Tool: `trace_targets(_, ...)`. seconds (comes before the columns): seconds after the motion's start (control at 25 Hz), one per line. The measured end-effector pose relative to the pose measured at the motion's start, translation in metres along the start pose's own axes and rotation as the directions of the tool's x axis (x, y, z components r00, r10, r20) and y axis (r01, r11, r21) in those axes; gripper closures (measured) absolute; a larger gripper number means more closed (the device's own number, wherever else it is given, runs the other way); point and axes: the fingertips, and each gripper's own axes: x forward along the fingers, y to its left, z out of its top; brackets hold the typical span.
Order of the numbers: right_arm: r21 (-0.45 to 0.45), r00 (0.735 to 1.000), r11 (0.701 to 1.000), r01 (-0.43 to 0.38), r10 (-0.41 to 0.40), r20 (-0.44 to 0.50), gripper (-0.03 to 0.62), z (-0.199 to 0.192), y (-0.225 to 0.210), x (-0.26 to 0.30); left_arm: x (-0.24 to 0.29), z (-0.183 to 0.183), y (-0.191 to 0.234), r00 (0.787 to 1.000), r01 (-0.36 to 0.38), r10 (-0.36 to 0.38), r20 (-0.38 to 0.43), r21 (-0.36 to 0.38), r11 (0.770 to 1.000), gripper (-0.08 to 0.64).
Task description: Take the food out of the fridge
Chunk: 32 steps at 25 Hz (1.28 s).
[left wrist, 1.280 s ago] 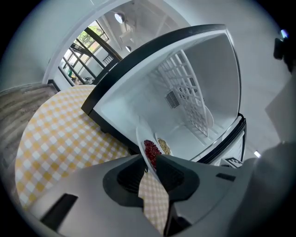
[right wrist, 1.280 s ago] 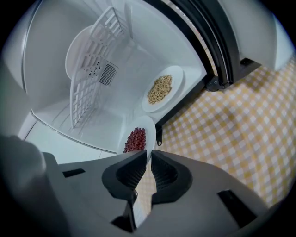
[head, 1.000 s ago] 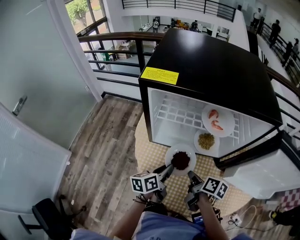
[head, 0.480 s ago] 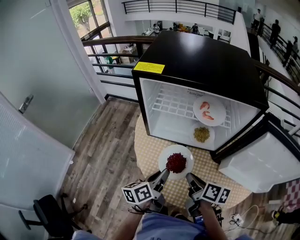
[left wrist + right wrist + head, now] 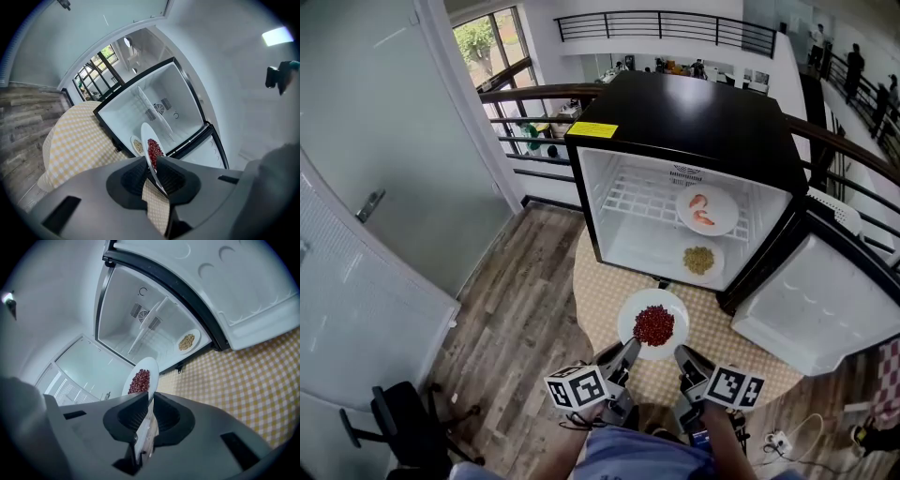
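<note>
Holding the bean plate [image 5: 629, 320] before the fridge [image 5: 703, 112], my left gripper [image 5: 628, 348] has just been closing tighter on its rim; my right gripper [image 5: 682, 355] clamps it too.

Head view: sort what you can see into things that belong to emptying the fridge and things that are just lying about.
Belongs to the job:
- open fridge
- plate of red food, already out
- plate of pink food on the shelf
- plate of yellowish grains below it

Just lying about:
- black chair
- floor cable
- wooden railing

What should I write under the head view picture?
Left gripper, its jaws just closing tighter, and right gripper hold a plate of red food by the open fridge.
</note>
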Motion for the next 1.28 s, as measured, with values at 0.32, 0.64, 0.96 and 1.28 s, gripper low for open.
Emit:
trace_targets(0.32, -0.035, 0.999, 0.999, -0.037, 0.036, -0.017, 0.554, -0.020, -0.001, -0.043, -0.028, -0.035, -0.029, 0.999, -0.029, 0.029, 0.037, 0.011, 1.000, 0.493)
trace_targets(0.64, -0.062, 0.997, 0.996, -0.065, 0.062, -0.046, 0.552, -0.044, -0.005, -0.084, -0.056, -0.072, -0.052, 0.996, -0.053, 0.053, 0.075, -0.003, 0.999, 0.494)
trace_targets(0.96, -0.064, 0.994, 0.994, -0.092, 0.087, -0.070, 0.552, -0.068, 0.001, -0.107, -0.086, -0.091, -0.066, 0.992, -0.077, 0.077, 0.104, -0.002, 0.997, 0.492)
trace_targets(1.28, -0.088, 0.988, 0.989, -0.120, 0.111, -0.107, 0.552, -0.090, 0.015, -0.108, -0.117, -0.095, -0.065, 0.984, -0.104, 0.104, 0.143, -0.009, 0.995, 0.494)
